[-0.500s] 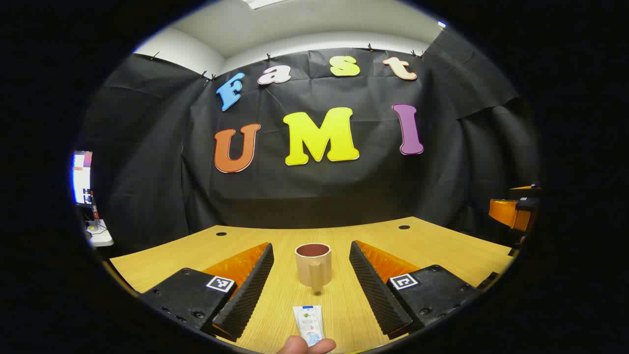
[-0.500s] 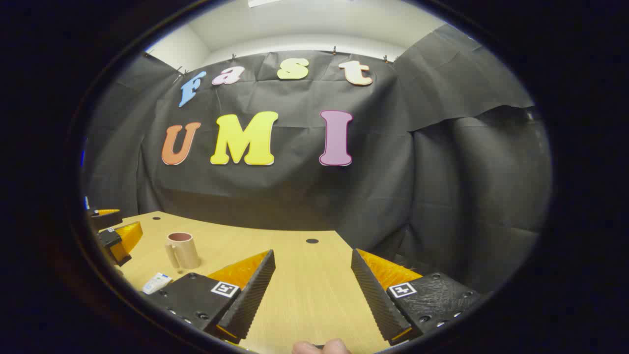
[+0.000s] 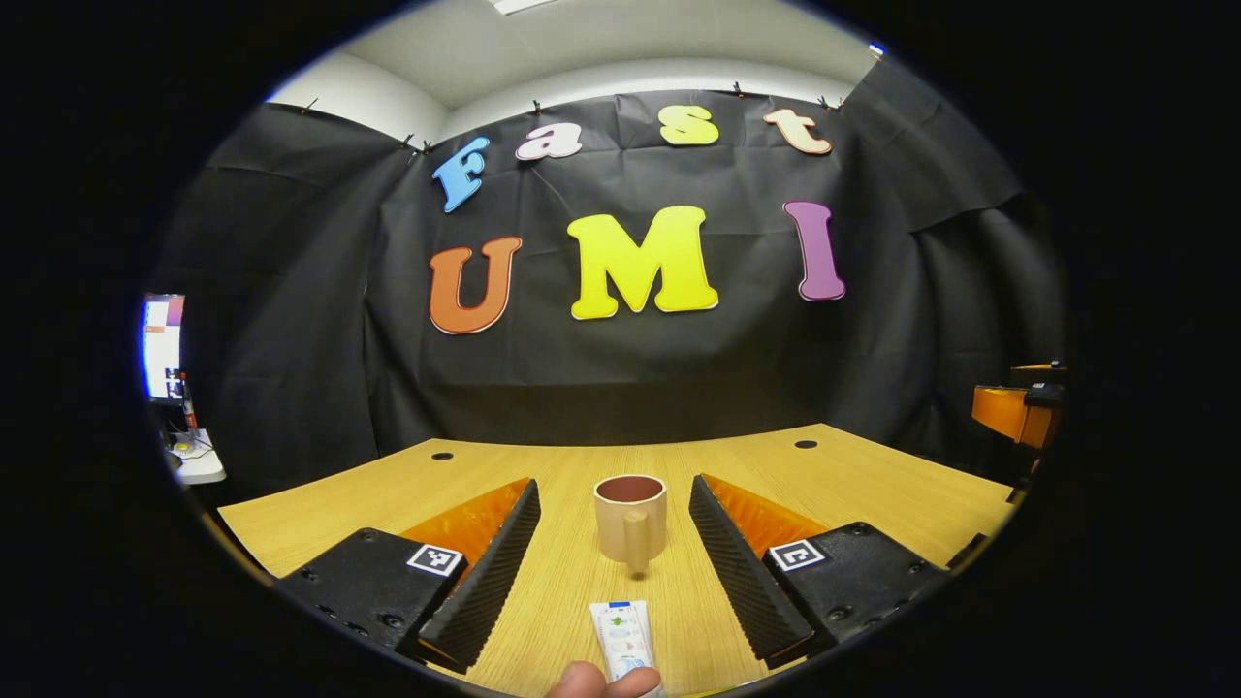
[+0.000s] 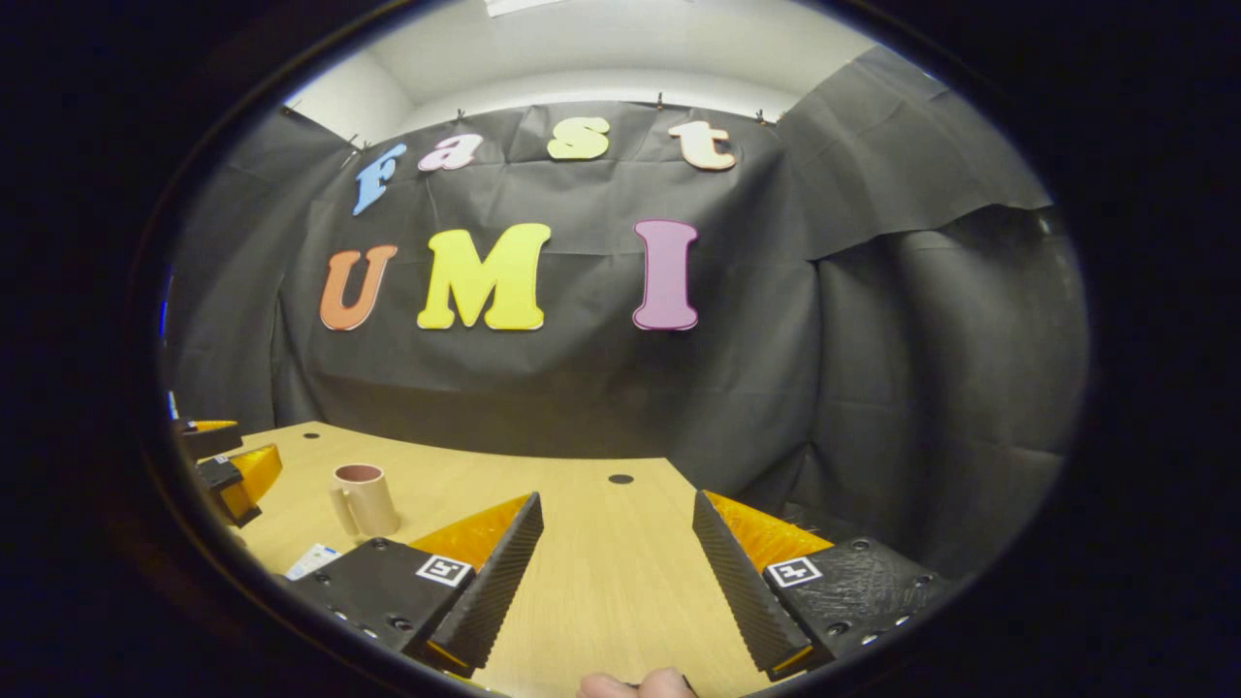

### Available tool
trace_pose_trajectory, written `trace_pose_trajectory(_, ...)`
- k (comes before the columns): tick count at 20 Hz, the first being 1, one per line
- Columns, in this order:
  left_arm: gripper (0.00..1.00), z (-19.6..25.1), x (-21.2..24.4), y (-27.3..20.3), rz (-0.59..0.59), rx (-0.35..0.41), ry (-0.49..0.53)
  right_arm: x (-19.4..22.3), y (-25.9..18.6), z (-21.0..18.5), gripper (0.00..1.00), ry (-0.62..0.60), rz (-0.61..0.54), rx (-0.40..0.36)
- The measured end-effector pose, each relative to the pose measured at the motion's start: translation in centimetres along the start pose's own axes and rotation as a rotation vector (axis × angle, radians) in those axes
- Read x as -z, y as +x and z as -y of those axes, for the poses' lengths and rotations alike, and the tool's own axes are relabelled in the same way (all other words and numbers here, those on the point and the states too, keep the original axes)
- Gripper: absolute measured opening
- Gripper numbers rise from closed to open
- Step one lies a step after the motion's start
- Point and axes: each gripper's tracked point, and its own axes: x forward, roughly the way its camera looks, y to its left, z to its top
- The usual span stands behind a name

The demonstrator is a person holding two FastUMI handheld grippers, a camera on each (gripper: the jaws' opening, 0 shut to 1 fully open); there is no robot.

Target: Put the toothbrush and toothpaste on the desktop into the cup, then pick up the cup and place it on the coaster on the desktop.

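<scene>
Ahead, cup upright between the left hand-held gripper fingers spread apart, toothpaste nearer

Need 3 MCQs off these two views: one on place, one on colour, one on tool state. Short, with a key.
1. Where does the toothpaste tube lie relative to the cup, in the left gripper view?
A. Inside it
B. On the desktop, nearer the camera than it
C. Behind it

2. What colour is the inside of the cup?
A. Reddish-brown
B. Blue
C. Green

3. What state is the left tool in?
A. Shut on the cup
B. Shut on the tube
C. Open

Key: 1 B, the tube lies flat before the cup's handle; 2 A, the rim shows a reddish-brown interior against the beige outside; 3 C, its fingers stand wide apart, touching nothing.
</scene>
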Motion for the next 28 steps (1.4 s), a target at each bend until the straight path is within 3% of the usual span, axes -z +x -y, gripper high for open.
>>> trace_pose_trajectory(10, 0.99, 0.0, 1.7, -0.4, -0.072, 0.006, 0.010, 1.9, -0.8, -1.9, 0.95, -0.003, -0.047, -0.058)
trace_pose_trajectory(19, 1.00, 0.4, 12.0, -2.4, -0.514, 0.047, -0.064, 6.7, -1.1, -5.8, 0.95, 0.001, -0.178, -0.151)
trace_pose_trajectory(28, 0.98, 0.3, 14.9, -3.3, -0.682, 0.055, -0.032, 9.5, -1.0, -8.1, 0.95, -0.030, -0.260, -0.202)
